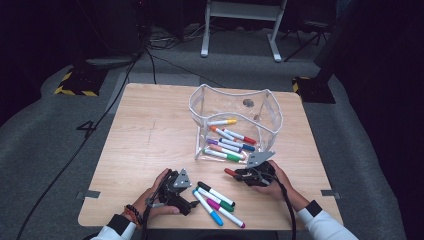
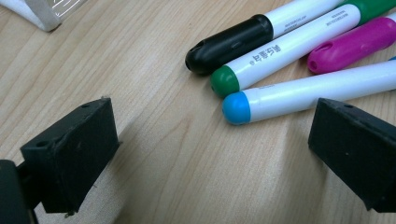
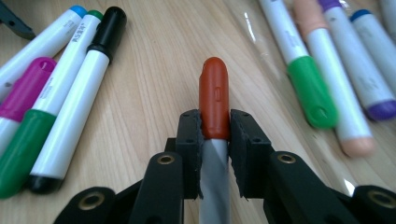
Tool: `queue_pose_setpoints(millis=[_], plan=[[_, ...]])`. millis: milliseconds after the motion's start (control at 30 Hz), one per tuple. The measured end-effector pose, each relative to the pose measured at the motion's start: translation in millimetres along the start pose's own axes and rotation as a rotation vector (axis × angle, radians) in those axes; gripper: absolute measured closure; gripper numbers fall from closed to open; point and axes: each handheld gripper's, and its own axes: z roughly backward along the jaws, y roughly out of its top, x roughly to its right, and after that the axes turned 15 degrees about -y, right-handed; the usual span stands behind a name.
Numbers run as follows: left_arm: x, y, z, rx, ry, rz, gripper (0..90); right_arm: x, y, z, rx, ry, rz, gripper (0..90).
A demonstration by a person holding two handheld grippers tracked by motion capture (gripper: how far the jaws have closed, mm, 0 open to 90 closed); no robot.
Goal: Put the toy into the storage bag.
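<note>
The right hand-held gripper (image 3: pixel 215 128) squeezes the red pen (image 3: pixel 214 95) near its cap, just above the surface (image 1: pixel 150 130) by the pouch (image 1: pixel 235 125). A loose squeeze could let it tip out. The left hand-held gripper (image 2: pixel 210 149) is open.

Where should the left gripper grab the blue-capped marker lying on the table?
On its white barrel, just behind the blue cap, probably from above with the jaws across its width. It lies flat at the near edge of the row, beside the green-tipped marker, and the left gripper already stands open next to it.
</note>
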Motion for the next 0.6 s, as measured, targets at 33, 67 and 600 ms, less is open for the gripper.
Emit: queue_pose_setpoints(millis=[33,67,600], plan=[[0.0,0.0,0.0,0.0,0.0,0.001,1.6,2.8,-2.8,6.0,0.009,-0.001,-0.015,74.7],[0.0,0.0,0.0,0.0,0.0,0.001,1.7,4.7,-4.7,11.2,0.014,-0.01,-0.014,74.8],[-1.3,1.1,-0.9,0.002,-0.003,-0.002,1.5,19.2,8.7,101.6,0.161,-0.078,-0.03,74.8]])
